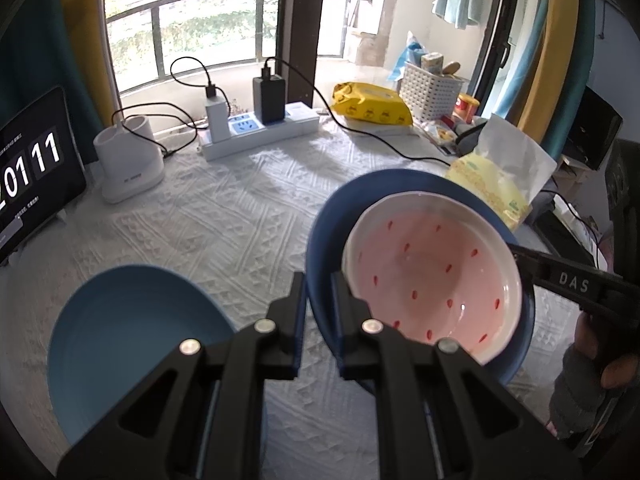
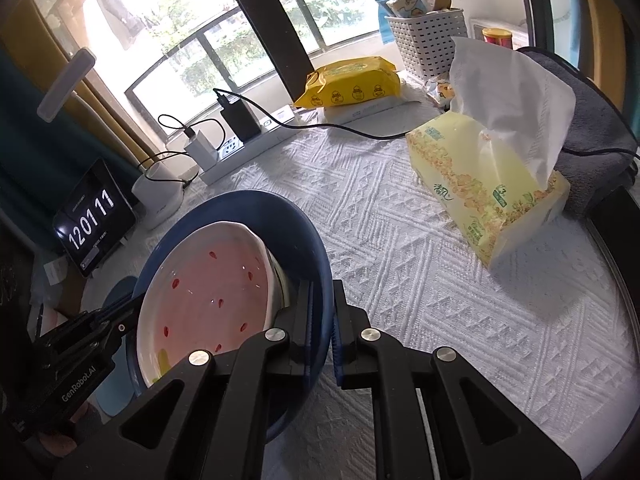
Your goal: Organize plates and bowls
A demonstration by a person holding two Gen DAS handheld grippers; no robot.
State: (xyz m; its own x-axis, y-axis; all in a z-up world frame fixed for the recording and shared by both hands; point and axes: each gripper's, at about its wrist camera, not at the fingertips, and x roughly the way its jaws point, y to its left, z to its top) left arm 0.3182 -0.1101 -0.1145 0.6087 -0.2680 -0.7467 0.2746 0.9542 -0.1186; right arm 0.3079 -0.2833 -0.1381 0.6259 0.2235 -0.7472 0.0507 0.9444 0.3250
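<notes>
Both tongs are clenched on the same dark blue bowl (image 1: 328, 216): the left tongs (image 1: 319, 280) pinch its near-left rim, and the right tongs (image 2: 322, 292) pinch the rim on the opposite side, each with one finger inside the wall and one outside. The bowl is tilted between them over the white textured cloth covering the counter (image 1: 224, 224). Nested inside it sits a pink bowl (image 1: 432, 276) with a white rim and small red seed-like marks; nothing lies in the pink bowl. Just left of the left tongs, a light blue plate (image 1: 132, 340) lies on the counter, bare. Further back stands a yellow tissue pack (image 2: 484, 184) with a sheet sticking up. Along the window sits a white lattice basket (image 2: 428, 46) holding packets, beside a yellow wipes pack (image 2: 352, 84).
</notes>
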